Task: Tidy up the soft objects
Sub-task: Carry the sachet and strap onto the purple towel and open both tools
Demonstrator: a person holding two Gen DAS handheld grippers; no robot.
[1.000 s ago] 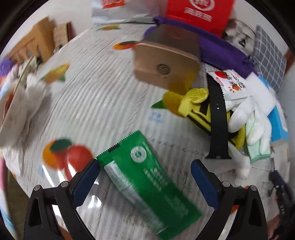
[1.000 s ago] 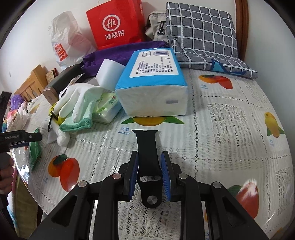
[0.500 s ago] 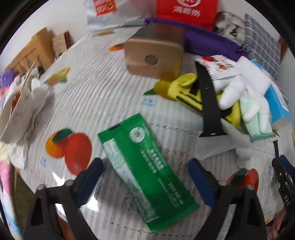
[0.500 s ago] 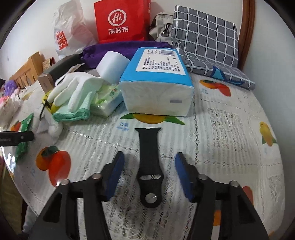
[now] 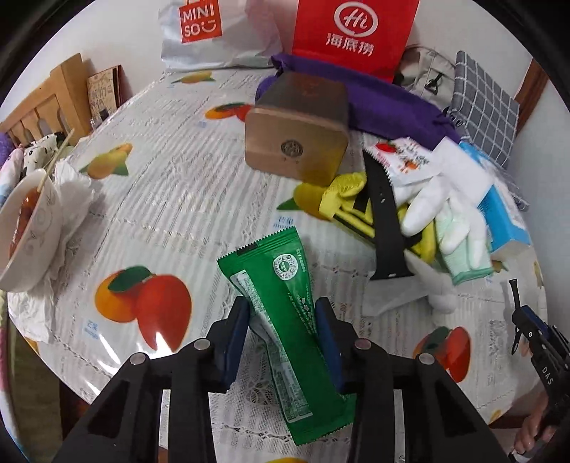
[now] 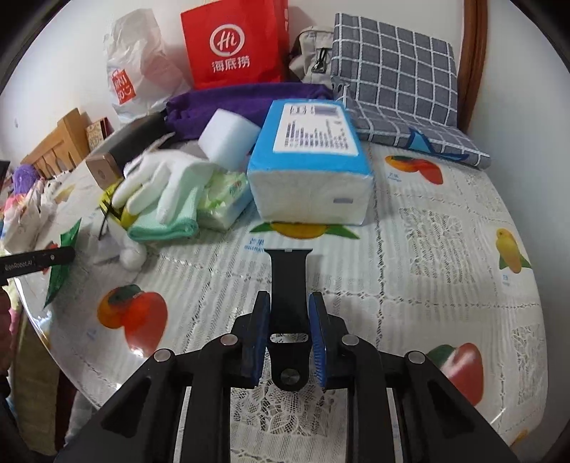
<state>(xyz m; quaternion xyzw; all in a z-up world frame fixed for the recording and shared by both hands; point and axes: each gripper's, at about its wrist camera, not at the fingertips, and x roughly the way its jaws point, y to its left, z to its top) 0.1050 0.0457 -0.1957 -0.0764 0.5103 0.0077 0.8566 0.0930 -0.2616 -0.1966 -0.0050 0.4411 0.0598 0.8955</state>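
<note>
My left gripper [image 5: 281,317] is shut on a green sachet [image 5: 281,285], which buckles between the pads above the fruit-print tablecloth [image 5: 149,199]. My right gripper [image 6: 289,320] is shut on a black watch strap [image 6: 288,281] lying on the cloth. A pile to the left in the right wrist view holds white gloves [image 6: 160,181], a mint cloth [image 6: 164,228], a wet-wipe pack [image 6: 224,199], a white sponge [image 6: 228,139] and a blue tissue pack [image 6: 313,160]. A second black strap [image 5: 386,228] lies on a yellow item [image 5: 342,196] in the left wrist view.
A brown box [image 5: 299,131], a purple cloth [image 5: 384,107], a red bag [image 5: 352,32] and a MINISO bag [image 5: 199,32] stand at the back. A bowl [image 5: 28,228] on tissue sits at the left edge. A checked cushion [image 6: 392,71] lies back right.
My left gripper has closed on the green sachet, which was lying flat between open fingers. My right gripper, which had opened around the black strap, has closed on it again.
</note>
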